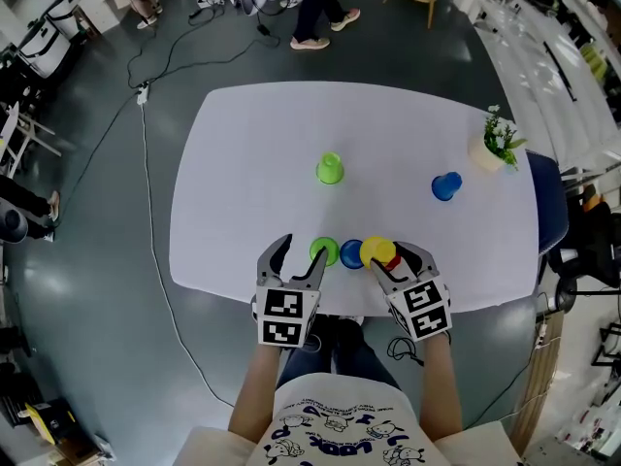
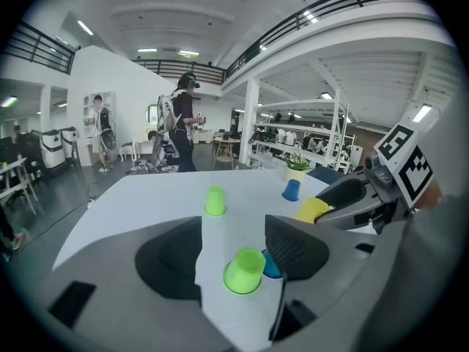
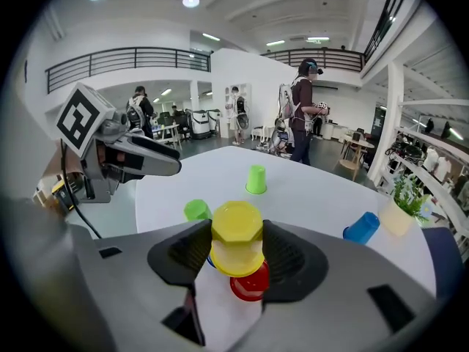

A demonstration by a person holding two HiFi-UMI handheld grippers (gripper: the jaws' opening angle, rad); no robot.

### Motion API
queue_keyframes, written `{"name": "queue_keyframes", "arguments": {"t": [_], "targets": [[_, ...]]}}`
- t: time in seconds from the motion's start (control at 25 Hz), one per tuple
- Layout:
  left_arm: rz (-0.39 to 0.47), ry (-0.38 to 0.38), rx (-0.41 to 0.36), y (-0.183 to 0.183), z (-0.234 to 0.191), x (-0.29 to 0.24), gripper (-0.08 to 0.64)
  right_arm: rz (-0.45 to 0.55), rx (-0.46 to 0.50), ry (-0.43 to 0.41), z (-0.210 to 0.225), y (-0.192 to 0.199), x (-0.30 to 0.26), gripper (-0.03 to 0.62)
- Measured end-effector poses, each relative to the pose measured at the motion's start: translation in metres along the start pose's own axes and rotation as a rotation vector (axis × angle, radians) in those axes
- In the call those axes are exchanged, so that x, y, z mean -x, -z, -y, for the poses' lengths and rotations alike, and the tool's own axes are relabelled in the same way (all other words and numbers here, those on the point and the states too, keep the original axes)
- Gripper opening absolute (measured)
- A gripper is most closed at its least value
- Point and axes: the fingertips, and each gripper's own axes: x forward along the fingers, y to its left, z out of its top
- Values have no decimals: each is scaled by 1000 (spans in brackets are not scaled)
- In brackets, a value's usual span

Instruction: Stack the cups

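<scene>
Now right gripper clamps the yellow cup just above the red cup. Left gripper stands wide apart, green cup between its jaws, untouched.

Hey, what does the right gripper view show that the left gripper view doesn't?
Only the right gripper view shows the red cup, just below the yellow cup, and the left claw off to the side. Only the left gripper view shows the right claw from outside, closed on that yellow cup, and the near blue cup clearly. Both show the yellow cup, the near green cup, the far green cup, the far blue cup and the potted plant.
</scene>
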Motion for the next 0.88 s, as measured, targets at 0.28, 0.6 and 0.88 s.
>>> {"name": "queue_keyframes", "arguments": {"t": [0.28, 0.6, 0.88], "targets": [[1, -10, 1, 1, -1, 3, 279, 5, 9, 7, -1, -1, -1, 237], [37, -49, 2, -18, -11, 6, 279, 103, -60, -3, 7, -17, 18, 298], [74, -80, -19, -42, -20, 0, 279, 205, -125, 4, 28, -30, 35, 298]]}}
